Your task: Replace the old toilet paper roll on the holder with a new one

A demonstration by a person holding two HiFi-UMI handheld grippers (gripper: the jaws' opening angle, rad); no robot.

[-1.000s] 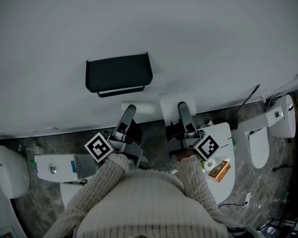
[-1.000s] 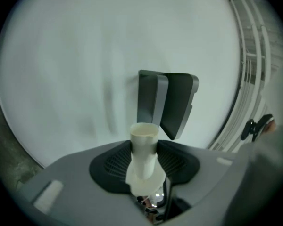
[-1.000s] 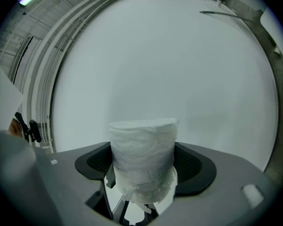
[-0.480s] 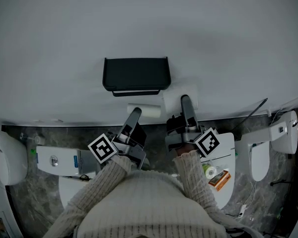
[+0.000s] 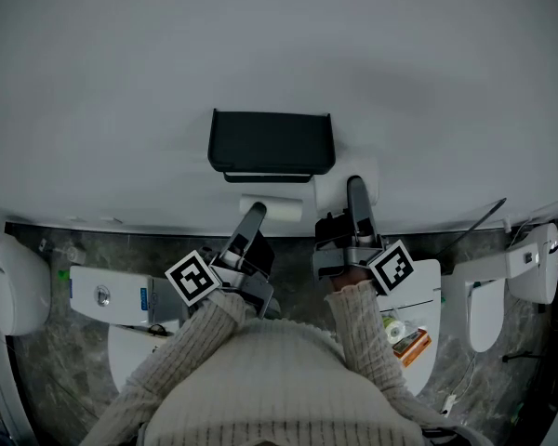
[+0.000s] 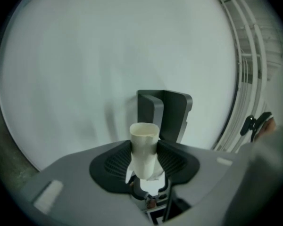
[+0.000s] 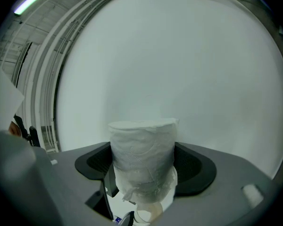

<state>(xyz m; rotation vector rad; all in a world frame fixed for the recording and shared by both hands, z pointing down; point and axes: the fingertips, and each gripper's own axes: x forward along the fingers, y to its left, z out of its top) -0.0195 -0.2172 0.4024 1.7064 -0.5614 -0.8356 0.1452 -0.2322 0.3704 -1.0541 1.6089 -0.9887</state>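
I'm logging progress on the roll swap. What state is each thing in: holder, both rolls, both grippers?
Black wall-mounted paper holder: no roll on it.
Cream cardboard tube of the old roll: off the holder, almost bare, held between jaws.
Full white toilet paper roll: not yet mounted, held between jaws.
Left gripper: jaws shut on the tube.
Right gripper: jaws shut on the full roll.
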